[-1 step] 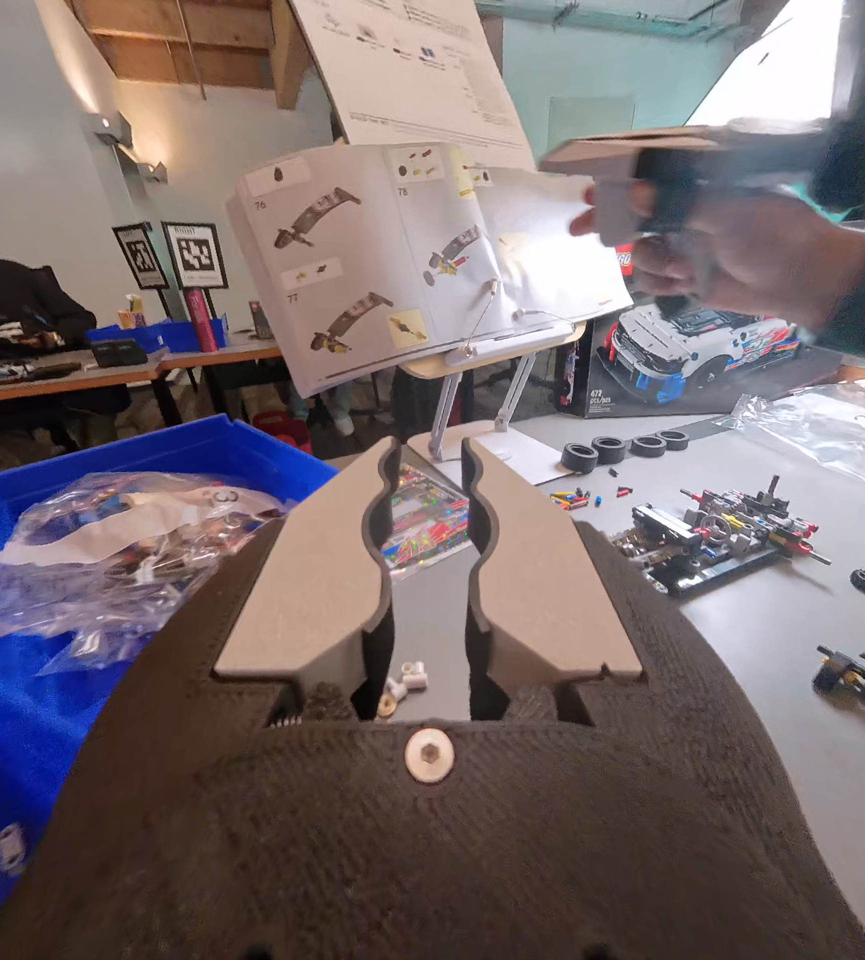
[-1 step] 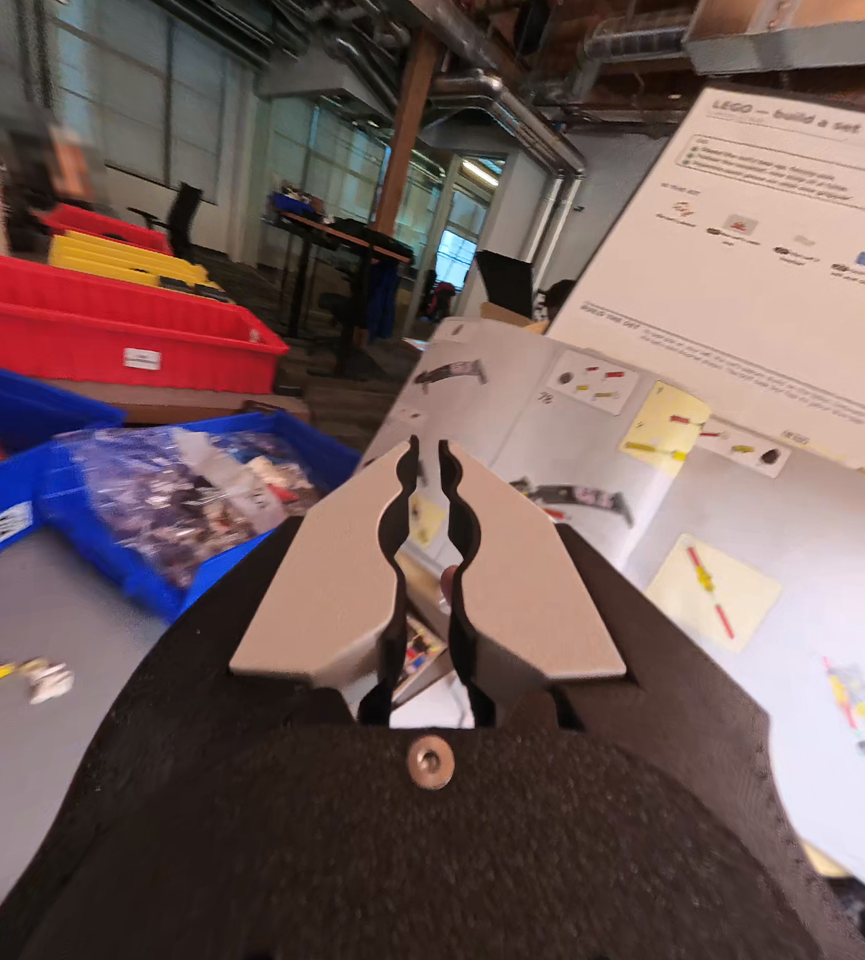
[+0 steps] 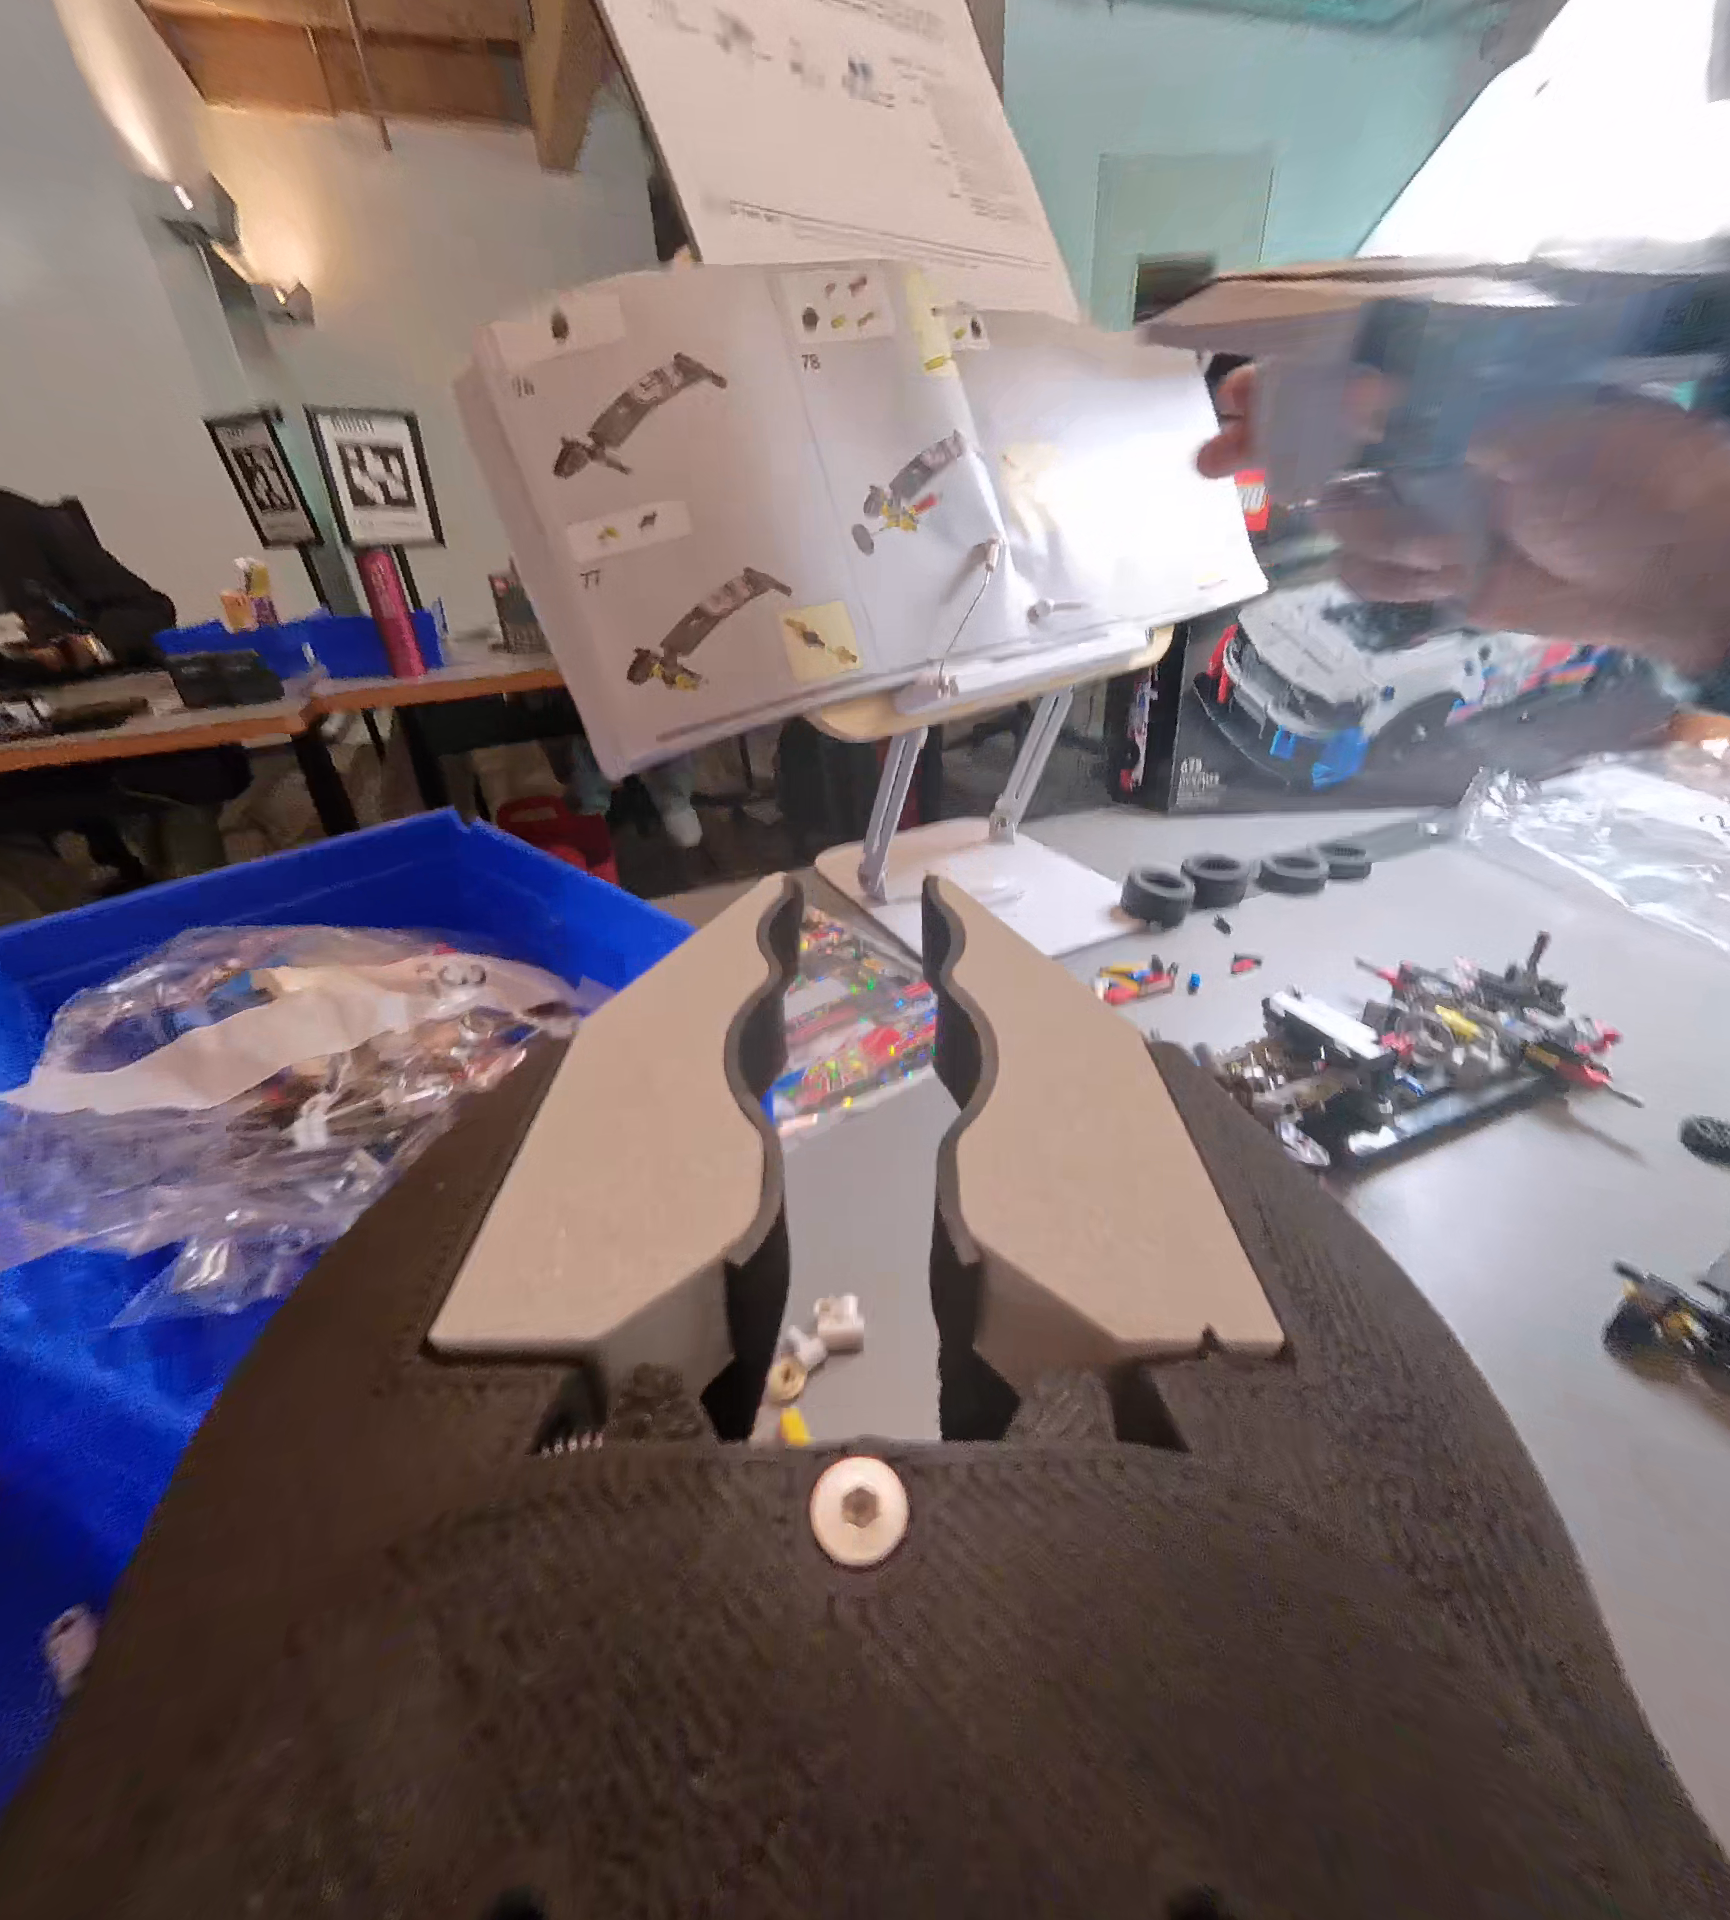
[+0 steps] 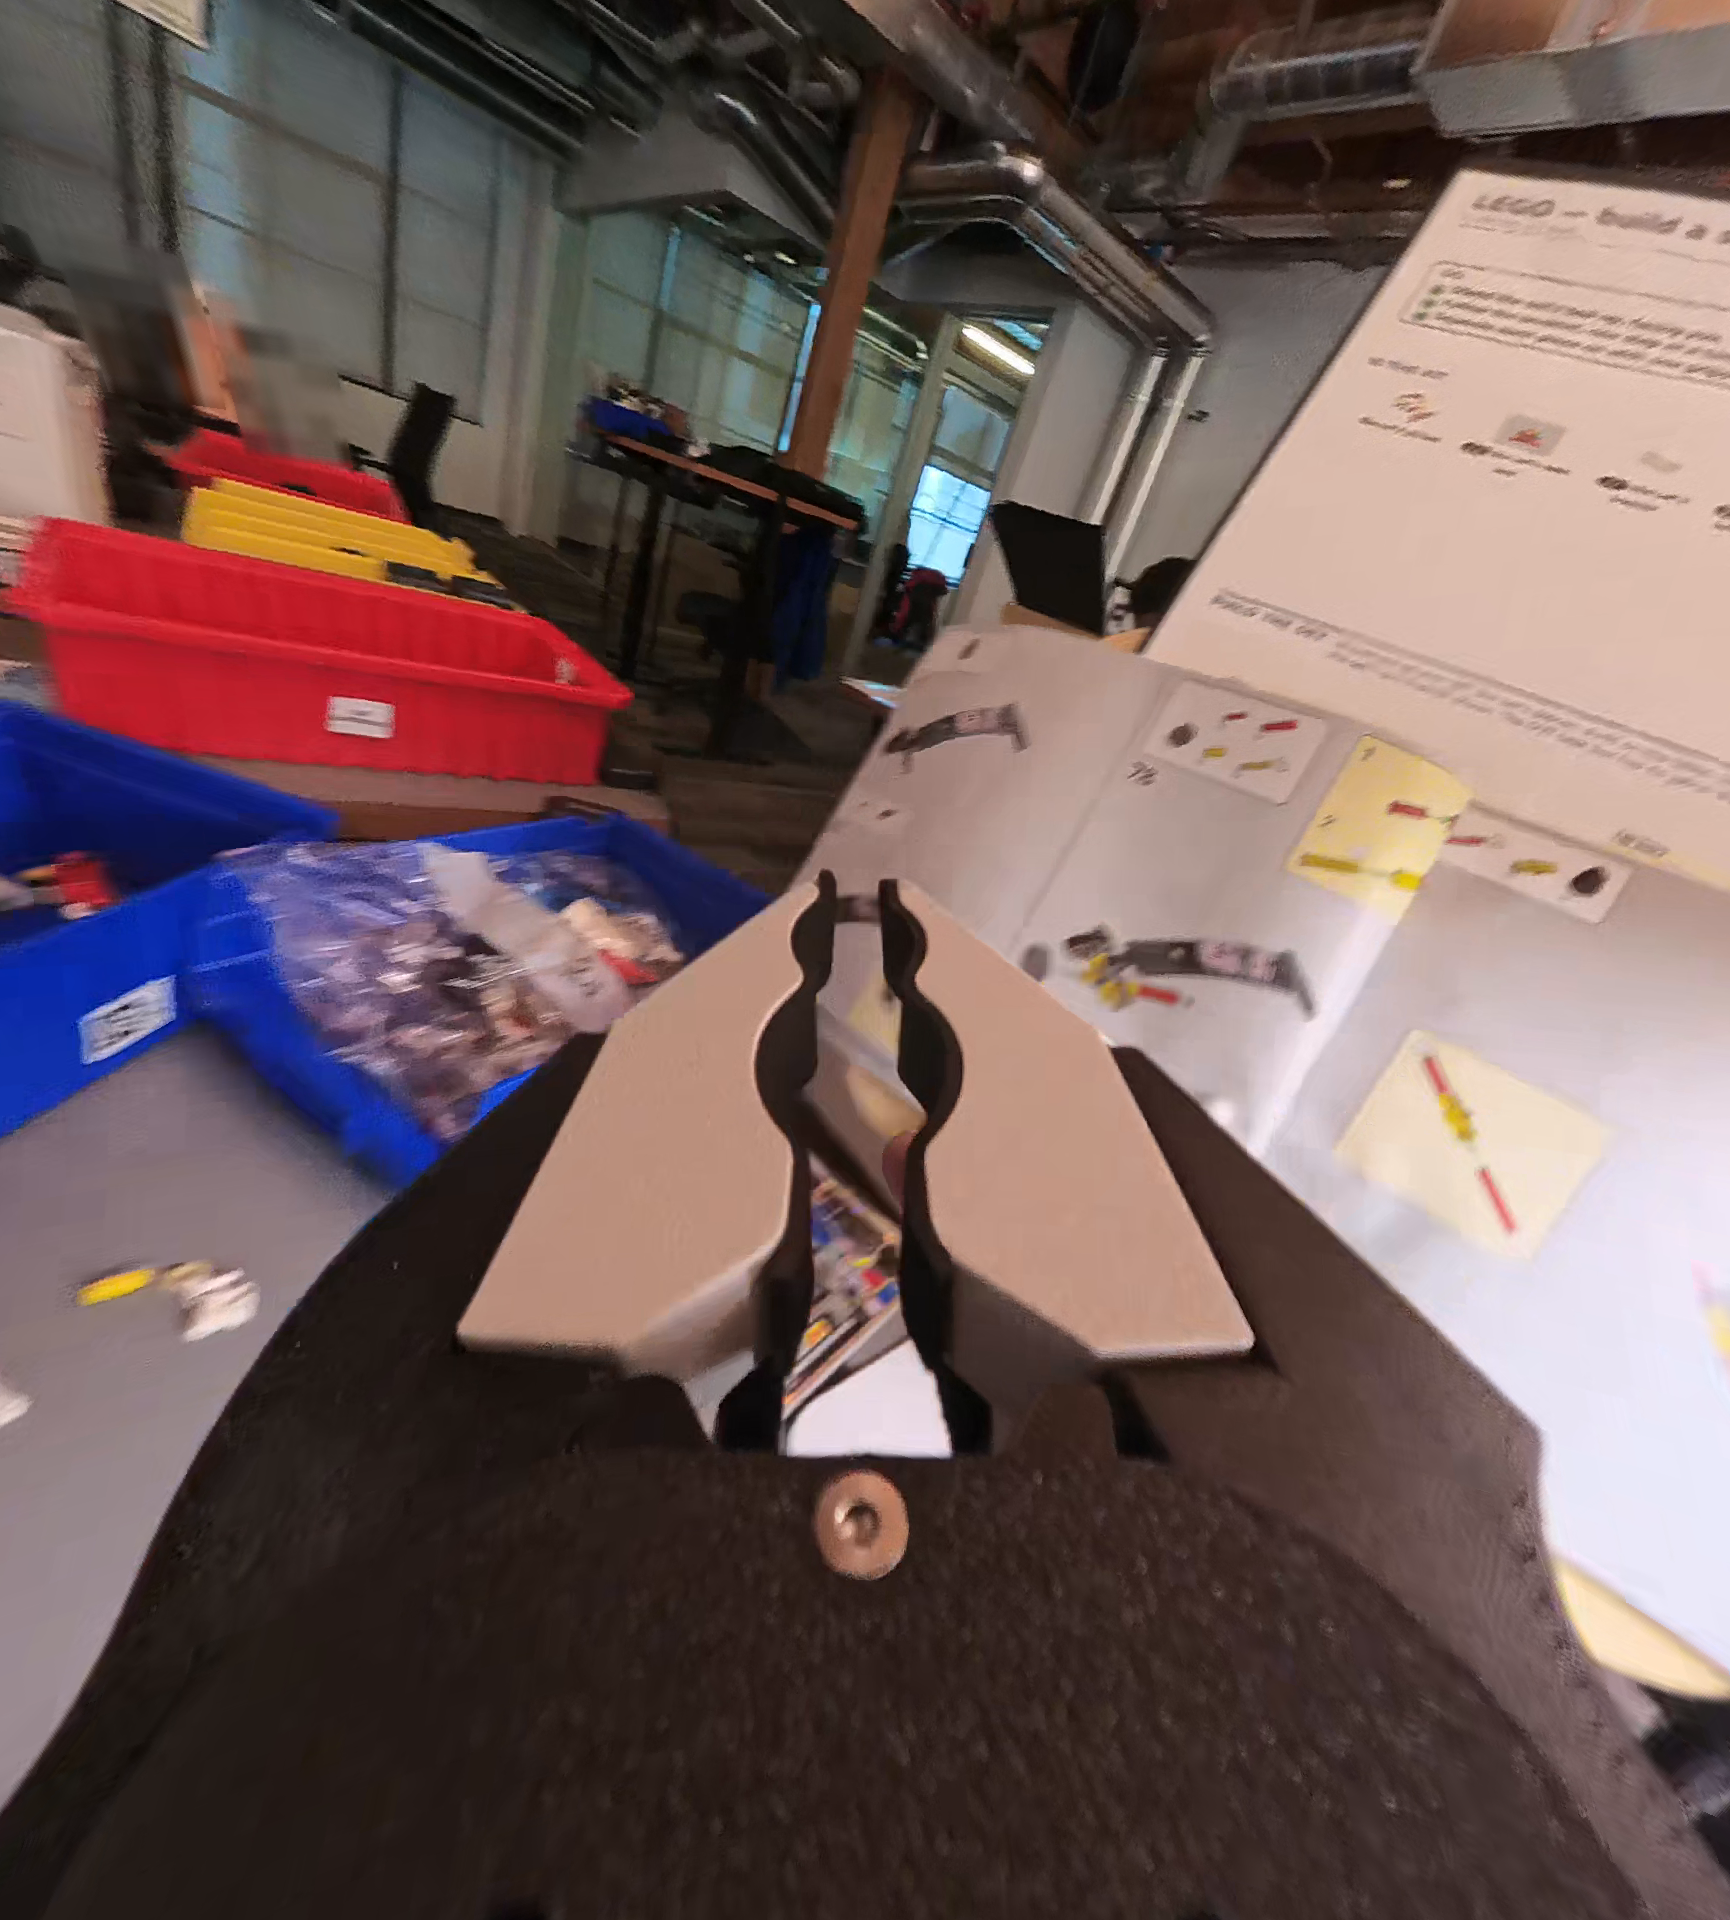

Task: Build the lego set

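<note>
My left gripper (image 3: 861, 894) is open and empty, held low over the grey table (image 3: 1567, 1558). Small white and yellow pieces (image 3: 830, 1330) lie on the table under its jaws. A partly built black car chassis (image 3: 1412, 1049) lies to its right, with a smaller black and yellow sub-assembly (image 3: 1723, 1320) nearer the edge. The open instruction booklet (image 3: 736, 499) stands on a stand. My right gripper (image 4: 853, 888) has its jaws a narrow gap apart with nothing between them, close in front of the booklet (image 4: 1204, 935). It shows blurred in the left wrist view (image 3: 1308, 416), in a hand at the booklet's right page.
A blue bin (image 3: 341, 873) with a bag of parts (image 3: 269, 1060) stands left. Several black tyres (image 3: 1214, 878), a loose wheel (image 3: 1715, 1138), a sticker sheet (image 3: 850, 1029), a clear bag (image 3: 1671, 852) and the set's box (image 3: 1360, 686) are around. A red bin (image 4: 300, 665) sits behind. One gripper's finger ends stand about 25 cm off the other's.
</note>
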Demonstrator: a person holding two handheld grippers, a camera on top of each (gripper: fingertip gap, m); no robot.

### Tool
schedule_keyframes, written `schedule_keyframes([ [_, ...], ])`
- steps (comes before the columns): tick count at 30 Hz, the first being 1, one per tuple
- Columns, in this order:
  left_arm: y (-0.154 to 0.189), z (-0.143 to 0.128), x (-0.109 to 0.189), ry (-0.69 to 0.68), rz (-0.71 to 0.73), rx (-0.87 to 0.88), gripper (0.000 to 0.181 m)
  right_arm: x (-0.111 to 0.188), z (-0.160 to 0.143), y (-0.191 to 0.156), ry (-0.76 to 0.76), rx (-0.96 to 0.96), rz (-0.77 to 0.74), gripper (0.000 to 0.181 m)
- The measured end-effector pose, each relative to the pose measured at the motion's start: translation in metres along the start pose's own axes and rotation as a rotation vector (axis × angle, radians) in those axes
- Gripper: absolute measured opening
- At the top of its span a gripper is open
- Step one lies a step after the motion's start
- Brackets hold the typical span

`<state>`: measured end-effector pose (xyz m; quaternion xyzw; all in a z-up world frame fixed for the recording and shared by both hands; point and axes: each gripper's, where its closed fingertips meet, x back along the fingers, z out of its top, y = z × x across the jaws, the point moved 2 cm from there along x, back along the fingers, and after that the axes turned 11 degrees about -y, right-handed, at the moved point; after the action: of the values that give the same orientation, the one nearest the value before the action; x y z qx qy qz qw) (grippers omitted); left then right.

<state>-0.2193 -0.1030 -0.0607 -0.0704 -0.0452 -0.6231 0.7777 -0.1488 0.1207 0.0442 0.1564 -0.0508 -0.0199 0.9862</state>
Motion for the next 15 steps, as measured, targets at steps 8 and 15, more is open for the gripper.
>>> schedule_keyframes([
  [8, -0.004, -0.064, 0.002, -0.68, -0.149, -0.42, 0.016, 0.157, -0.085, -0.078, -0.128, -0.083, 0.052, 0.005],
  [15, -0.01, -0.117, -0.025, -1.301, -0.467, -0.608, 0.016, 0.244, -0.135, -0.09, -0.155, -0.295, -0.066, 0.004],
])
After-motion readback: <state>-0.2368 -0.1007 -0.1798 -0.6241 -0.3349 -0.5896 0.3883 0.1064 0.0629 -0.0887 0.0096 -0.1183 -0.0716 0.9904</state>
